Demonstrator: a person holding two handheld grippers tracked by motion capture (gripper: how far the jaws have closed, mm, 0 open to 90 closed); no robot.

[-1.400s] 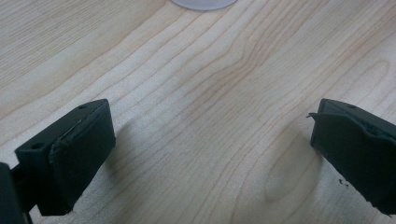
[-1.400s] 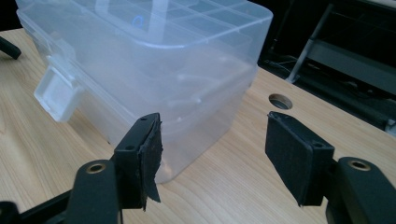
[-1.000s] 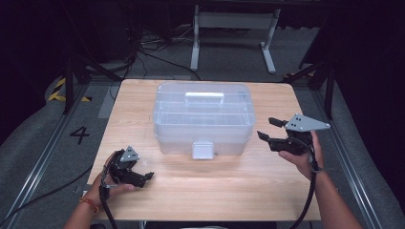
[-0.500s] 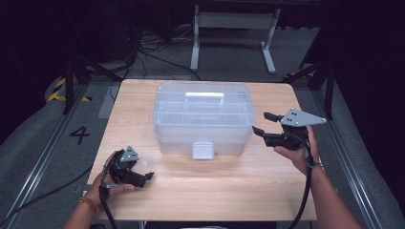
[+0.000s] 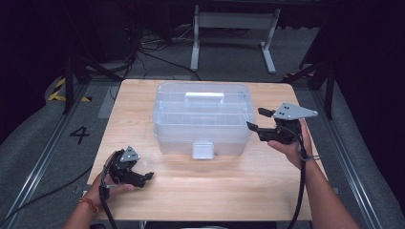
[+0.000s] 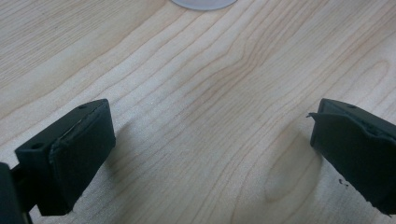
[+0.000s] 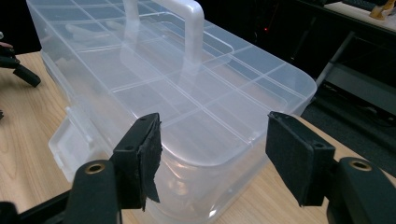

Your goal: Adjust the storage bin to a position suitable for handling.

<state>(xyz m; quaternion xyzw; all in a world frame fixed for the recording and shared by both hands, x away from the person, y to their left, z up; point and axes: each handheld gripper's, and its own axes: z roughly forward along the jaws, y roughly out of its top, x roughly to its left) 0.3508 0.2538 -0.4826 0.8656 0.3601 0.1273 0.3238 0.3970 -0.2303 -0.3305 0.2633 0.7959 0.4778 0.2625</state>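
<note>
The wooden worktop is carrying a big clear box near its middle. The box is lying with its long side running left to right, with its white handle on top and its latch facing the person. The right tongs are hovering just beside the box's right end, wide and holding nothing. The left tongs are sitting low on the worktop, well apart from the box, also wide and holding nothing.

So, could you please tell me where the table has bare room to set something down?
Free: the wooden table between the left tongs and the clear box's front latch, and the strip left of the box. Crowded: the box's right end, beside the right tongs.
</note>
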